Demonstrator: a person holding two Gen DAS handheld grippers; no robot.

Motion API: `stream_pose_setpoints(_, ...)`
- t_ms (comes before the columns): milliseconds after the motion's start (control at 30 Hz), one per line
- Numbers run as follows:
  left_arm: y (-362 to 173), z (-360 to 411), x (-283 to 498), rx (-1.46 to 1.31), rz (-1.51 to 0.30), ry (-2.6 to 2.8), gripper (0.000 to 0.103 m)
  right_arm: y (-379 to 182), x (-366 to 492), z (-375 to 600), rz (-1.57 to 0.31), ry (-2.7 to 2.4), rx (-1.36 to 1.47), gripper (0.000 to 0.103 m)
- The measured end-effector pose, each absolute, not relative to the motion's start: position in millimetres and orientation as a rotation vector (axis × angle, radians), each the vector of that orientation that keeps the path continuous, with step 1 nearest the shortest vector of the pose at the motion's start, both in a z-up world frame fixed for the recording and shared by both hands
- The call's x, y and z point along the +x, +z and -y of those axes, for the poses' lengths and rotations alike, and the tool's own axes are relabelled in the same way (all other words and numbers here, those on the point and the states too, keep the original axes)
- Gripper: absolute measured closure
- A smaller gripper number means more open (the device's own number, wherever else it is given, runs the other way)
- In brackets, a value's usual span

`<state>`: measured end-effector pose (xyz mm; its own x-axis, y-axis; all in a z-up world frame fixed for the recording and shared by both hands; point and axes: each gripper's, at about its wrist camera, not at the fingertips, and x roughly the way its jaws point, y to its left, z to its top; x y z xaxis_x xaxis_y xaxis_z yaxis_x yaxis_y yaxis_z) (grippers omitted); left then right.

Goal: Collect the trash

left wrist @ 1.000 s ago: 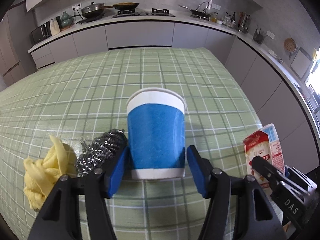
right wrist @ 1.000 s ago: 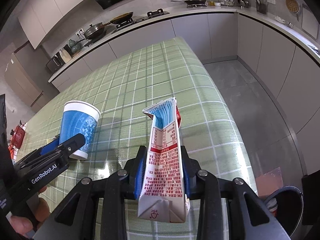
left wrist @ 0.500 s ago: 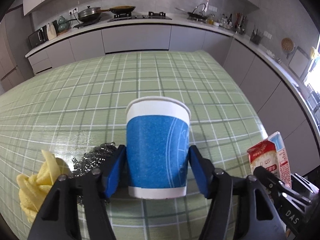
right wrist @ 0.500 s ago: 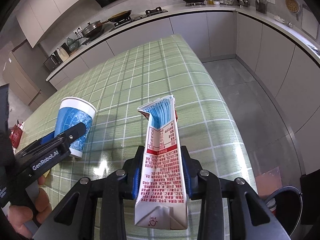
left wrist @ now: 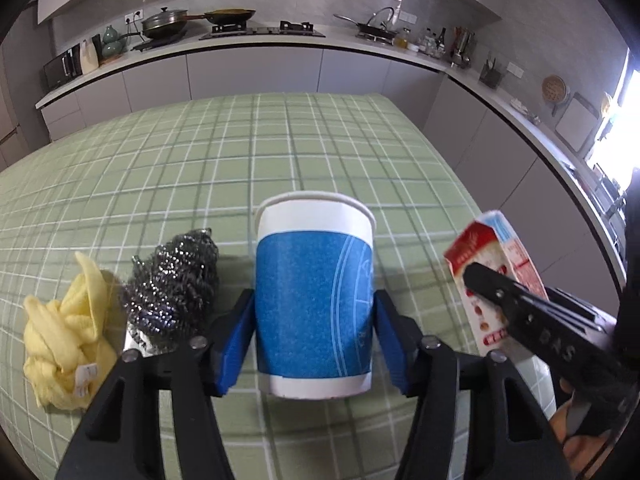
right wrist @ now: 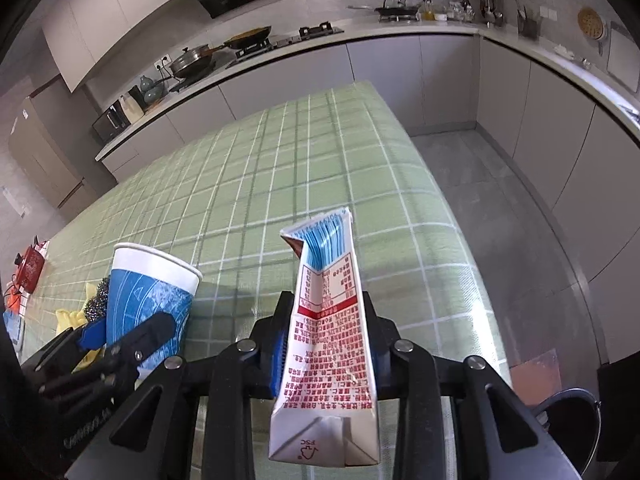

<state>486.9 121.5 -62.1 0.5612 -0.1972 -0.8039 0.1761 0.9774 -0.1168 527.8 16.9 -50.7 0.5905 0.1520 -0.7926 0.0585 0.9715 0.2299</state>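
A blue paper cup [left wrist: 314, 304] with a white rim sits between the blue pads of my left gripper [left wrist: 314, 340], which is shut on it and holds it slightly off the green checked table [left wrist: 280, 152]. From the right wrist view the cup [right wrist: 148, 292] leans in the left gripper [right wrist: 128, 332]. A red and white milk carton [right wrist: 328, 340] stands upright in my right gripper [right wrist: 326, 344], whose jaws are closing on its sides. In the left wrist view the carton [left wrist: 492, 264] shows at the right, above the table's edge.
A steel wool scourer [left wrist: 176, 284] and a crumpled yellow cloth [left wrist: 60, 340] lie on the table left of the cup. A dark round bin [right wrist: 568, 412] stands on the floor beyond the table's right edge. Kitchen counters run along the back and right.
The cup stood on the table and now hangs tilted in the left gripper, lifted and drawn back a little. The carton stays gripped in the right gripper, nearly still.
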Motion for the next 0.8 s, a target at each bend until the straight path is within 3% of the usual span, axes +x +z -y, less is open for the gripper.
stream_pose_setpoints(233,-63.7,-114.8,496.6,0.011,-0.964,-0.199,0.034,-56.7,528.8,-12.6,-0.966,0.059,0.268,0.07)
stream_pose_setpoints(467,-63.0,-121.7,491.3,-0.037,-0.943,-0.222,0.047,-57.1,525.6,-14.2,-0.967,0.07,0.275,0.07)
stream_pose_setpoints(800,-45.1,-133.0,465.1,-0.05,-0.884,-0.251,0.049,-42.1,508.4,-15.9,-0.923,0.097,0.288,0.071)
